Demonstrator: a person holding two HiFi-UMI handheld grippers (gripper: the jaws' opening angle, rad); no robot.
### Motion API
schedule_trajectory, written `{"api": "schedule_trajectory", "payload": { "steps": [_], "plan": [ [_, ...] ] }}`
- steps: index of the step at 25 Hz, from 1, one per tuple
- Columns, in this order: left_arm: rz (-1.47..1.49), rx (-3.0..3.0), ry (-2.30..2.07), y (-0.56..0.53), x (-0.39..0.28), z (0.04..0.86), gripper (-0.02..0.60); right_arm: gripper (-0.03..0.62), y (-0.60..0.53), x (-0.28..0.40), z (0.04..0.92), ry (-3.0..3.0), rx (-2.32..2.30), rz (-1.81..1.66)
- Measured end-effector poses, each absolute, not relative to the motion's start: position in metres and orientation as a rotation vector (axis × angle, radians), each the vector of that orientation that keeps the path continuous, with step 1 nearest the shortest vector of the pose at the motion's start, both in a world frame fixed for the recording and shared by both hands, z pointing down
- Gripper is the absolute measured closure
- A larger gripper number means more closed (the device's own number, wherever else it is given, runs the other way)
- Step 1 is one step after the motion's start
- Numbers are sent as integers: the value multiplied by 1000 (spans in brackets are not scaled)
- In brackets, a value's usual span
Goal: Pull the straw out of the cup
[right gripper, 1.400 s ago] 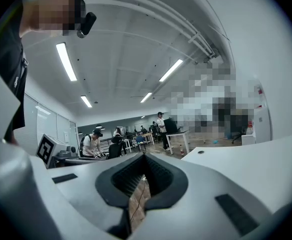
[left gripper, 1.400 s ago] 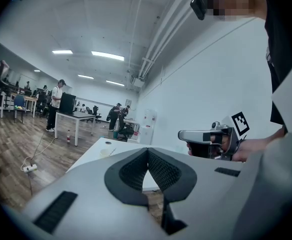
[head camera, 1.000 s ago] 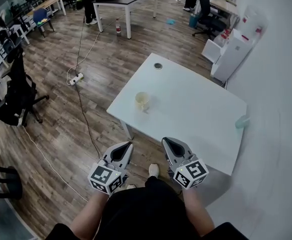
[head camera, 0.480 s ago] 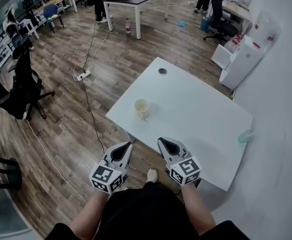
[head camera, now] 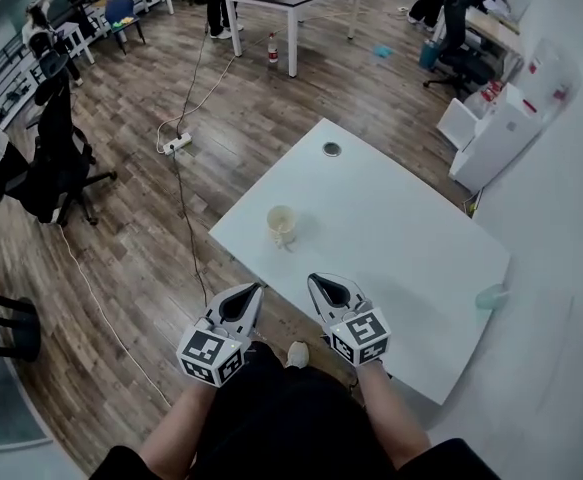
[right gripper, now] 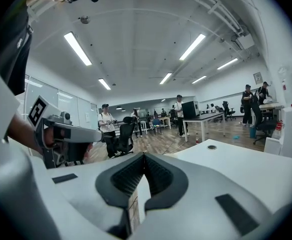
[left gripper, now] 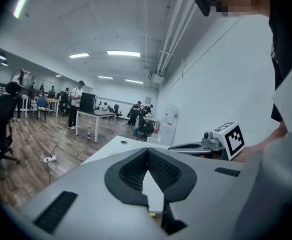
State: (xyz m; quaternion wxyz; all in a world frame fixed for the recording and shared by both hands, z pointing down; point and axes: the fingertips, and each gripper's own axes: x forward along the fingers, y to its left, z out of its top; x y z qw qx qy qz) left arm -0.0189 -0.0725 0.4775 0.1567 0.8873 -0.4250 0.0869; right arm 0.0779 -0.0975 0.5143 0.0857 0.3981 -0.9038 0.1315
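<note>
Head view: the cup (head camera: 282, 225) stands on the white table (head camera: 401, 228), close to its near left edge. The straw is too small to make out with certainty. The left gripper (head camera: 255, 289) and the right gripper (head camera: 316, 281) are held side by side at the person's waist, short of the table and well apart from the cup.

Left gripper view: the left gripper's (left gripper: 147, 151) tongs are pressed together at the tips with nothing between them. The cup does not show.

Right gripper view: the right gripper (right gripper: 144, 156) is likewise pressed together and empty.

The cup looks light and sits near the edge, so tugging the straw without the other gripper steadying the cup could tip it or drag it off the table.
</note>
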Motion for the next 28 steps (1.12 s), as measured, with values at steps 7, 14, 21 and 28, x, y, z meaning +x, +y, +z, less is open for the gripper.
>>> {"api": "schedule_trajectory", "payload": {
  "steps": [7,14,21,28],
  "plan": [
    [267,2508,-1249,-87,-18,484,568,572,-116,75,525,-2676,1139,359],
    [292,2466,-1272,-113,-27,500,568,572,-143,57,546,-2591,1051,220],
    [331,2443,-1247,-144,-32,516,568,571,-165,40,570,-2473,956,81],
    [351,2441,-1219,-166,-39,526,568,571,-183,27,590,-2405,919,34]
  ]
}}
